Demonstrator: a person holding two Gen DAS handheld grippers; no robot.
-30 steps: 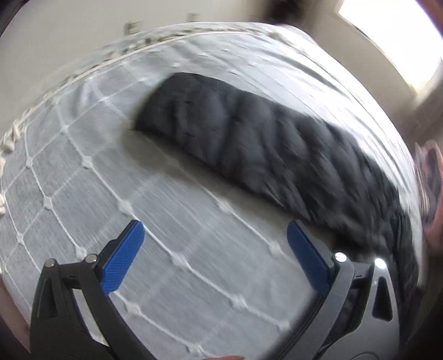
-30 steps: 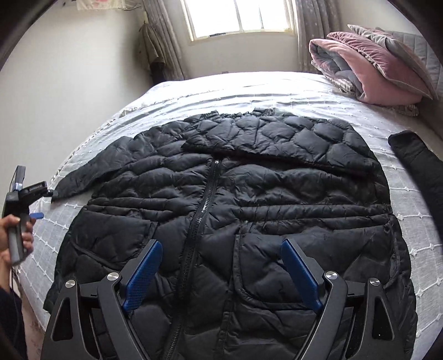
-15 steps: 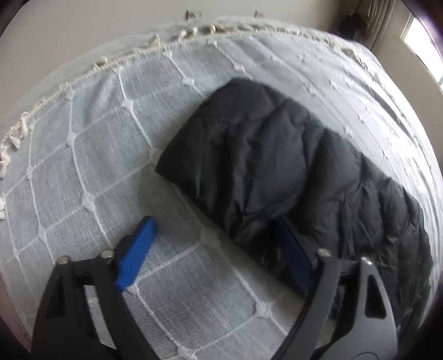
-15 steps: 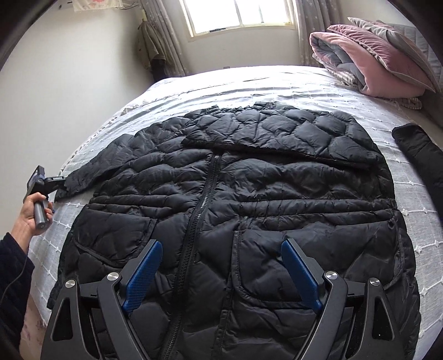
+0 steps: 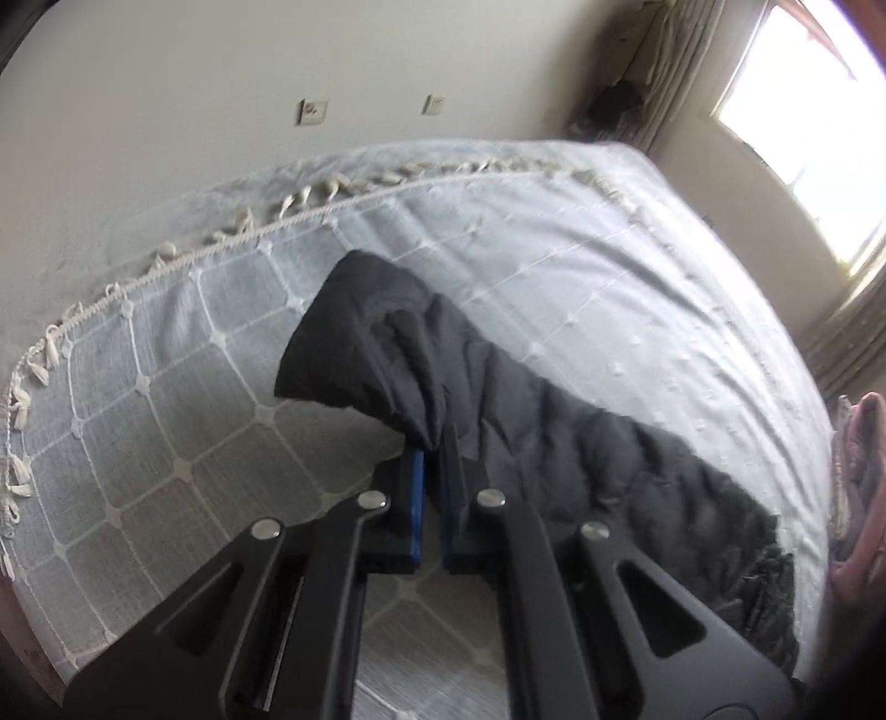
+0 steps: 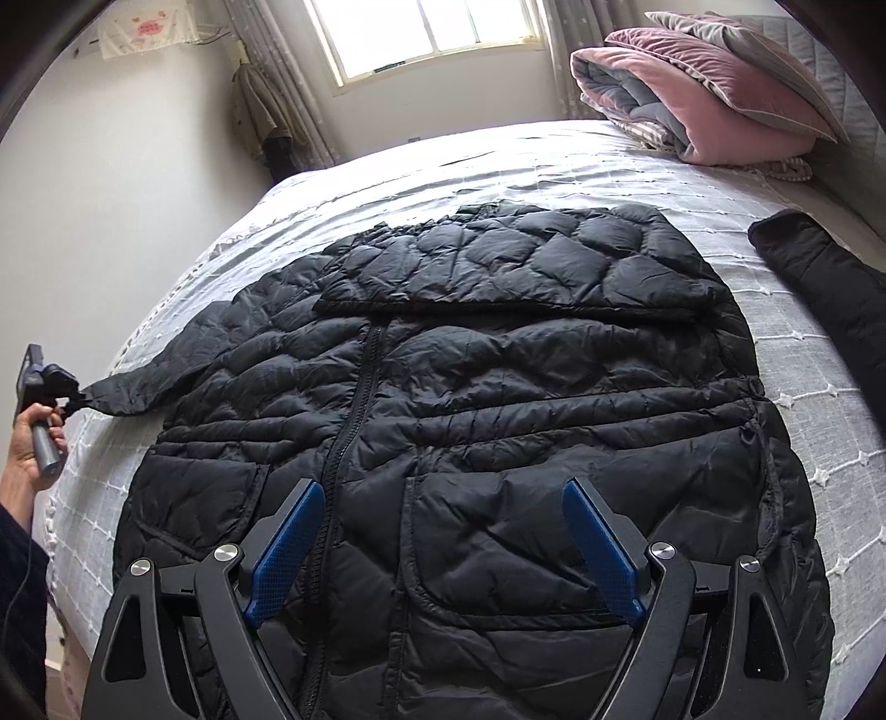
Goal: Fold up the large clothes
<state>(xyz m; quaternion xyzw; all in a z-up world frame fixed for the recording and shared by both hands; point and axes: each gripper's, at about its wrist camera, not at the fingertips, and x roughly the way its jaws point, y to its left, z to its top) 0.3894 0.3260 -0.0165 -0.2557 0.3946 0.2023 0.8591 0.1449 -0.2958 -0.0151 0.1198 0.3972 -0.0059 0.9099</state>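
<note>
While the black quilted jacket [image 6: 470, 421] lies spread front-up across the bed [image 6: 803, 387], zip running down its middle and hood folded flat over the chest, the left tongs [image 5: 433, 443] are clenched on the cuff end of its left-hand sleeve [image 5: 387, 354], the blue pads pinched together with a gather of dark fabric caught between them. In the left wrist view that sleeve is lifted a little off the pale checked bedspread [image 5: 166, 443], the cuff puckered at the pinch and the rest of the sleeve trailing back toward the jacket body. From the right wrist view the same tongs appear small at the left edge, held by a hand [image 6: 33, 448] in a dark sleeve, with the jacket sleeve drawn out taut toward them. The right tongs [image 6: 443, 548] stand released, jaws wide apart above the lower front of the jacket beside the zip [image 6: 354, 399], gripping nothing; whether their tips brush the fabric is hard to judge. A second dark garment [image 6: 825, 288] lies apart on the right of the bed, and folded pink and grey quilts [image 6: 709, 94] are stacked near the headboard, under the window [image 6: 432, 33].
</note>
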